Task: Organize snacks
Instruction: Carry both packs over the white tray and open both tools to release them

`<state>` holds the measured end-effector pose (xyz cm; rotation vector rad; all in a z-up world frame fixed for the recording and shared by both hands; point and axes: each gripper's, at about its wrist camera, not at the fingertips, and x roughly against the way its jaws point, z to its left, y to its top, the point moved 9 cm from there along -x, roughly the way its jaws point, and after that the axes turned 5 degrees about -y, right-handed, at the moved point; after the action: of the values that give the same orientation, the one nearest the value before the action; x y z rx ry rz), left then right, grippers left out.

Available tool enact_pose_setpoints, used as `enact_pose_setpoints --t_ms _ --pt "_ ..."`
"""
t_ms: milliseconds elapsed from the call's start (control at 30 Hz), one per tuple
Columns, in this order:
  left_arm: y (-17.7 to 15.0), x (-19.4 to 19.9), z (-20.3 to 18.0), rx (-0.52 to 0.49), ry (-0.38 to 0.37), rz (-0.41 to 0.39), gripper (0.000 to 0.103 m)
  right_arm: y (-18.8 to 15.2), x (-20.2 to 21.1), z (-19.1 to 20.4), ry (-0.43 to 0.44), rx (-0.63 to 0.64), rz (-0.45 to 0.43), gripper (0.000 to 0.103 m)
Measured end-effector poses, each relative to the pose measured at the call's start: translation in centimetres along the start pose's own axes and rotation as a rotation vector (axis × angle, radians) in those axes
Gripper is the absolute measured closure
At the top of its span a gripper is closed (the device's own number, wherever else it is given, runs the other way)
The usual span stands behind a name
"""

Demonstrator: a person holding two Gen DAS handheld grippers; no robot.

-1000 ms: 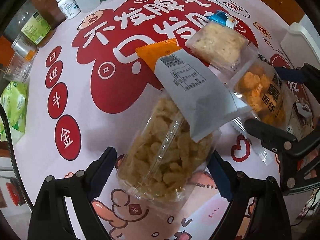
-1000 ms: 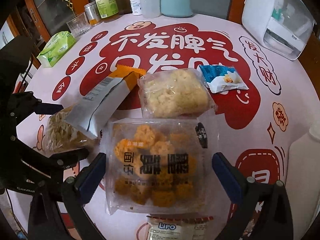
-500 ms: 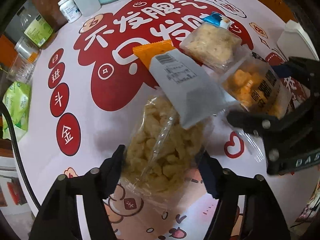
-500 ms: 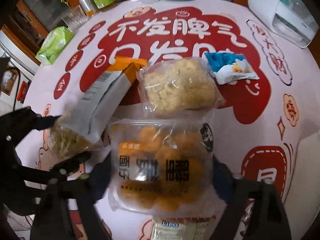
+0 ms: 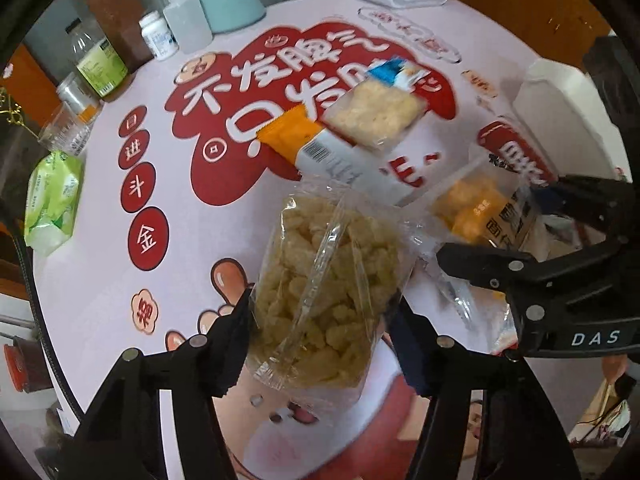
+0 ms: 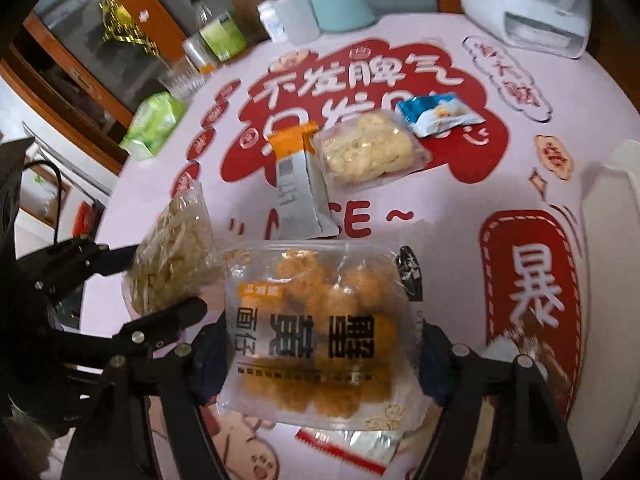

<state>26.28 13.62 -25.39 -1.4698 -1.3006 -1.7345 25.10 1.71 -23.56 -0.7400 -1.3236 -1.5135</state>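
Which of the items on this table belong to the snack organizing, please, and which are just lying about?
Snack job: puffed-snack bag in left gripper; orange-snack pack in right gripper; grey-and-orange packet; pale rice-cracker pack; blue-and-white packet.

Lying about: green tissue pack; bottles; teal canister; white appliance.

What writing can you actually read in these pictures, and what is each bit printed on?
"DAS": right gripper body.
"不发脾气": red cloud on the tablecloth.
"暴": red tablecloth badge.
"金": red tablecloth dot.
Orange snack bag in the right gripper: bold black characters, upside down, unclear.
Grey packet barcode and bottle labels: too small.
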Motion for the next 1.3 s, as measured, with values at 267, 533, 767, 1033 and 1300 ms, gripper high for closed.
enact_pose_setpoints --t_ms 267,533,767,1033,1300 --pt "-0.1 5.7 -3.8 -0.010 -0.020 -0.096 0.041 -1.2 6.8 -1.2 0.021 -0.074 -0.135 0.027" --pt "-0.3 10.1 -9.1 -0.011 -0.035 -0.155 0.041 -2.9 13.6 -5.7 -0.053 -0.133 -0.265 0.027" --pt "2.5 12.1 -15.1 -0.046 -0.040 -0.215 0.041 -4.0 19.3 -12.5 -0.165 -0.232 -0.378 0.027" --pt "7.6 13.5 -23.5 -0.064 -0.092 -0.288 0.041 -5.8 23.9 -19.3 -0.301 -0.301 -0.456 0.026" --pt "10.7 11.6 -30.1 -0.116 -0.082 -0.280 0.041 -7.5 24.6 -25.3 -0.386 -0.354 -0.450 0.026"
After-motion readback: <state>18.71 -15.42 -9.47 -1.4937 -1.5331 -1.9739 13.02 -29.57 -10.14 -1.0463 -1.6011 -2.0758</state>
